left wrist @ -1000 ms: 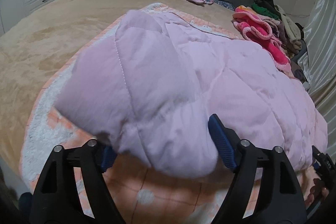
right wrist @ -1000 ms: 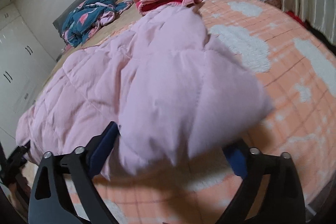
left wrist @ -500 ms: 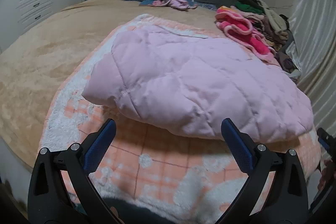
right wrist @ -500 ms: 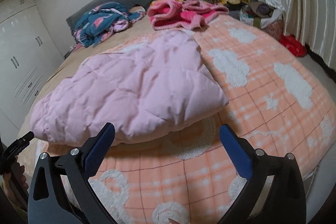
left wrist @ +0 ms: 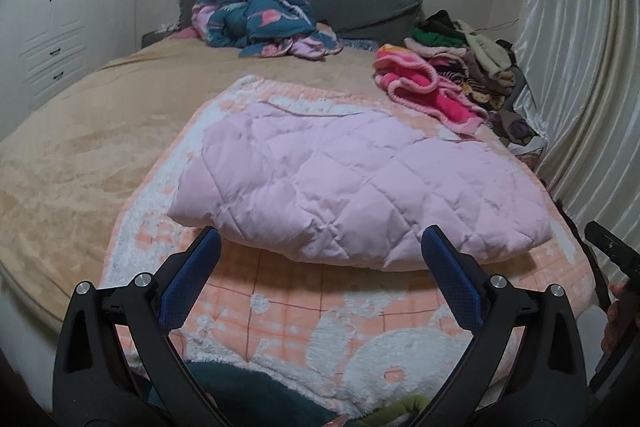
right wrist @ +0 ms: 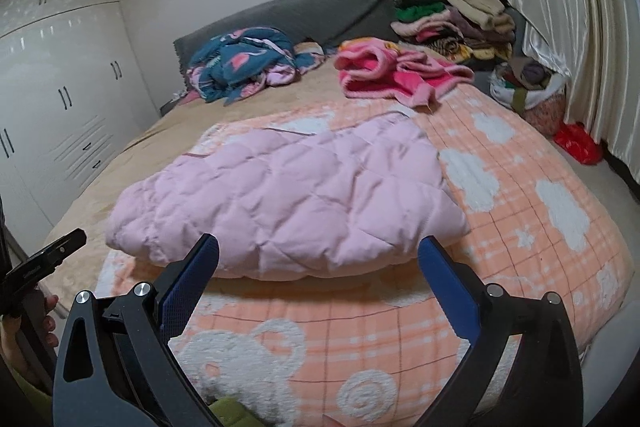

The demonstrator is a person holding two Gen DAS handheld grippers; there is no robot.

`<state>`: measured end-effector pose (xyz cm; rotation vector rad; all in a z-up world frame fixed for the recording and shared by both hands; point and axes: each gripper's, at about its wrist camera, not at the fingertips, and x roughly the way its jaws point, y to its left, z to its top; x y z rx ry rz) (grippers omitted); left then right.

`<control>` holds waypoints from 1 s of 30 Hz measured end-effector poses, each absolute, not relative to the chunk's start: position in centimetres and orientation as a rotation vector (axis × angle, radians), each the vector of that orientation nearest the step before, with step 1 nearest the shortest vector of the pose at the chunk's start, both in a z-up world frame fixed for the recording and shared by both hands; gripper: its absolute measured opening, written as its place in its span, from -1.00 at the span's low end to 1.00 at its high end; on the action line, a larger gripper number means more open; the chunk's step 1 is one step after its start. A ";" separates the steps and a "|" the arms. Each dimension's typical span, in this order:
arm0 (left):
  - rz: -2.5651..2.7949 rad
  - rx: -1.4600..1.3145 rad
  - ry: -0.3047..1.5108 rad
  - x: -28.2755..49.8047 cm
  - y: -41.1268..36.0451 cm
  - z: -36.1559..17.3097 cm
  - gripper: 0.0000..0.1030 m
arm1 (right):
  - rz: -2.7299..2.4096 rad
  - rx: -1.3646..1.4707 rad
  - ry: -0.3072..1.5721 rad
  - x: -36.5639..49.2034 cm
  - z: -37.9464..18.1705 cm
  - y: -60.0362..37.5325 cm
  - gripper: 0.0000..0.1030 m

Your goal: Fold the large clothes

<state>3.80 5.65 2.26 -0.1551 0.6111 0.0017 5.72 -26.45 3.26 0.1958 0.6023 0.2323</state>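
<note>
Pink quilted garment: lay folded flat on the peach blanket, near its front edge.
Left gripper: fingers wide apart, nothing between them, just short of the garment.
Right gripper: fingers likewise spread, empty.
Clothes pile: beyond the blanket.

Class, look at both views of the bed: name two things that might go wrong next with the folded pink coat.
1. The coat is puffy and nothing holds it: both grippers are open and clear of it, so the fold may spring open.
2. Its near edge lies close to the end of the blanket, so a careless nudge might push it toward the edge.
</note>
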 end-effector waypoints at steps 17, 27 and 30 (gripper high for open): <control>-0.020 -0.081 0.620 0.2 4.4 1.1 0.82 | 0.273 0.069 0.590 -0.6 1.8 -20.5 0.92; -0.016 -0.070 0.657 -0.1 4.4 0.1 0.82 | 0.300 0.044 0.606 -1.0 1.0 -19.2 0.92; -0.017 -0.069 0.659 -0.1 4.4 0.0 0.82 | 0.305 0.048 0.603 -1.0 1.1 -19.1 0.92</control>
